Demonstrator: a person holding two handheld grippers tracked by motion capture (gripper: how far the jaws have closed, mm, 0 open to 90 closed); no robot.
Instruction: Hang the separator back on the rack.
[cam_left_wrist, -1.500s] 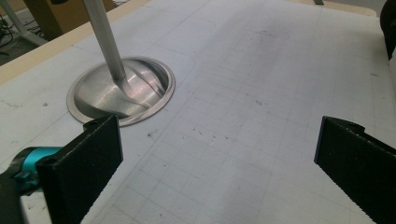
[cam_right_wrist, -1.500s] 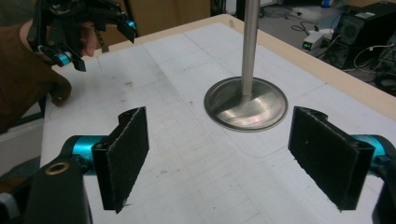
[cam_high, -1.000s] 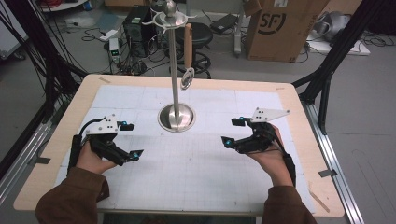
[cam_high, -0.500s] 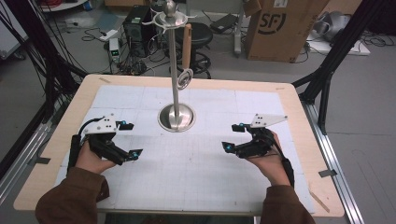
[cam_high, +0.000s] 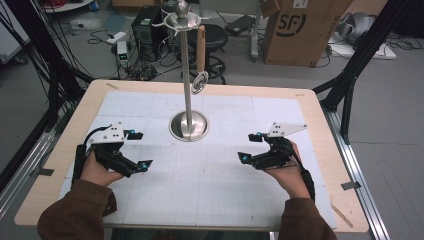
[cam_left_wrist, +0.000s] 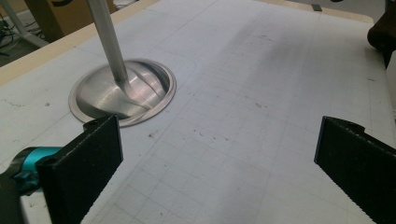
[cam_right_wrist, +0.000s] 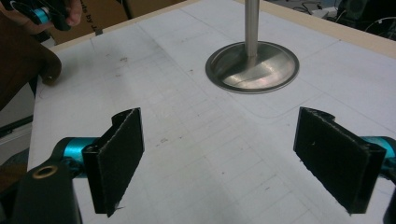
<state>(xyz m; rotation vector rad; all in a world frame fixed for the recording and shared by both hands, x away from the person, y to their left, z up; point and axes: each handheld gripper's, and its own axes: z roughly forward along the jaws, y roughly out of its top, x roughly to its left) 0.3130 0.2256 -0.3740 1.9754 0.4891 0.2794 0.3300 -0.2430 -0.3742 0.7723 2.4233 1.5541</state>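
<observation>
Your right hand-held gripper (cam_high: 252, 148) has drawn back toward you over the last second, from beside the stand's base to lower on the white gridded mat (cam_high: 215, 195); your left hand-held gripper (cam_high: 139, 150) has hardly moved. Both rest on the tabletop (cam_high: 327, 165) with jaws spread wide and nothing between them, so I judge no grasp has begun.

The metal stand (cam_high: 187, 75) stands between them at the mat's far middle, and a wooden-handled utensil (cam_high: 200, 57) with a round metal end hangs from a hook at its top. That hanging piece appears in the high view; the two gripper views cut the pole off low and give you instead the round polished base (cam_left_wrist: 122, 93) up close.
</observation>
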